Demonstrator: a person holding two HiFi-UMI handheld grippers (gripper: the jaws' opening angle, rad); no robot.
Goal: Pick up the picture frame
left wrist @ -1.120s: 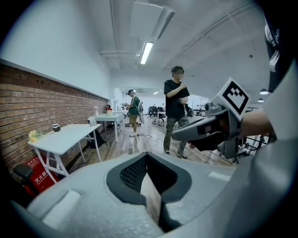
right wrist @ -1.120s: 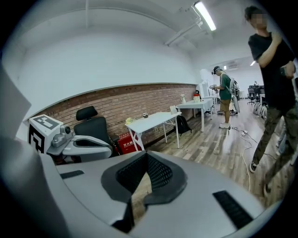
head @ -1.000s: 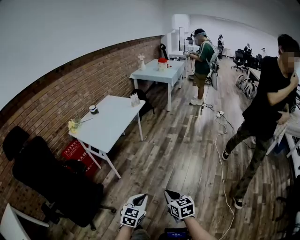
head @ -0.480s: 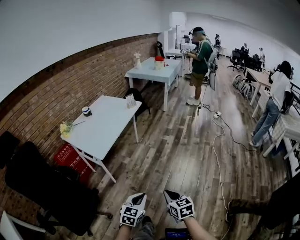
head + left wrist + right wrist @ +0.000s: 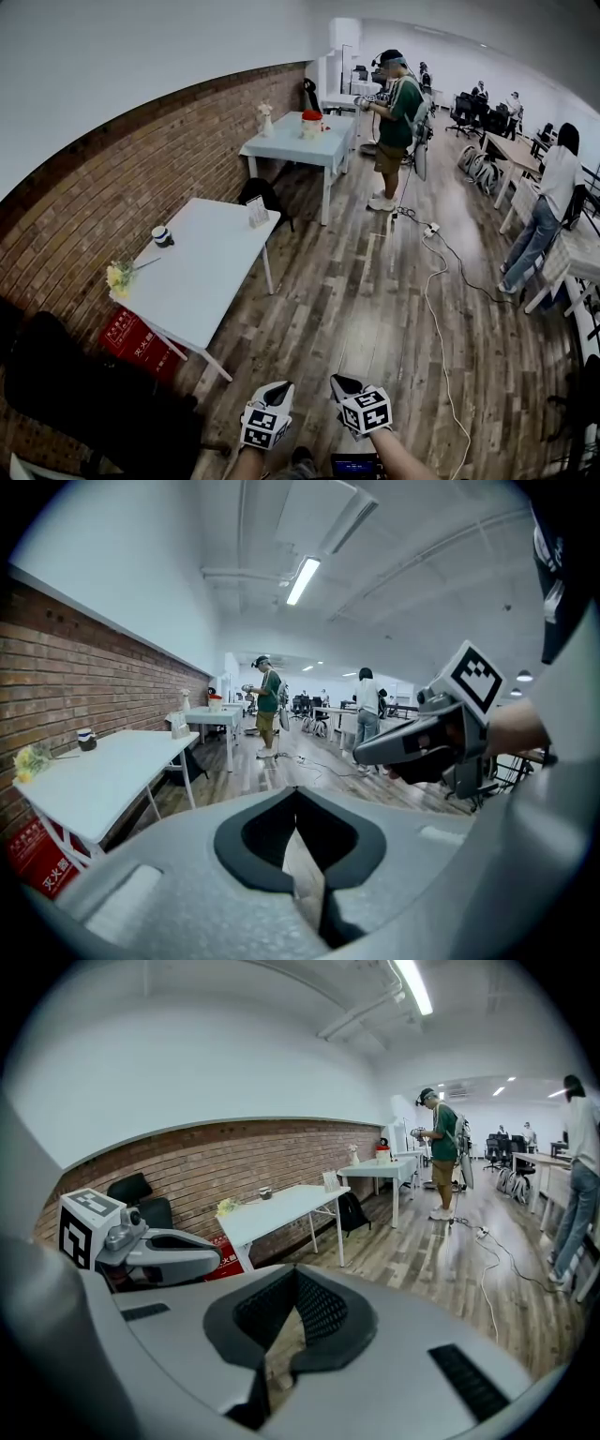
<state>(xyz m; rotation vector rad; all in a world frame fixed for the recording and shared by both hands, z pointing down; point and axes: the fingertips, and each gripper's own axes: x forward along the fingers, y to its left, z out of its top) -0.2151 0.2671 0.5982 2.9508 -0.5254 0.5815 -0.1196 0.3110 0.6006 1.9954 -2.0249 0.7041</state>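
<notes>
Big room with a wood floor (image 5: 375,309) and a brick wall (image 5: 103,187) on the left. By the wall, a near table (image 5: 187,291), white, and a far table (image 5: 295,141) behind it. Close to the far edge of the near table: the picture frame (image 5: 257,212), small and standing up. Well apart from both tools. Also on that table: a cup (image 5: 161,235) and yellow flowers (image 5: 119,275).

Left gripper (image 5: 277,389) low in the head view, shut tight, holding nothing. Right gripper (image 5: 343,384) just beside it, shut tight too, also empty.

Might go wrong from here:
- Reaching the frame with shut jaws and pushing it over.
- Knocking it off the table, so near the edge.
- Squeezing too hard and cracking it.
- Bumping the black chair (image 5: 75,403) or a table leg on the way.
- Tripping on the white cable (image 5: 433,281) on the floor.

Hard to see: the frame, too small to tell the picture inside or how propped up. Chair cut off at the bottom left. Hands mostly hidden behind the marker cubes.
</notes>
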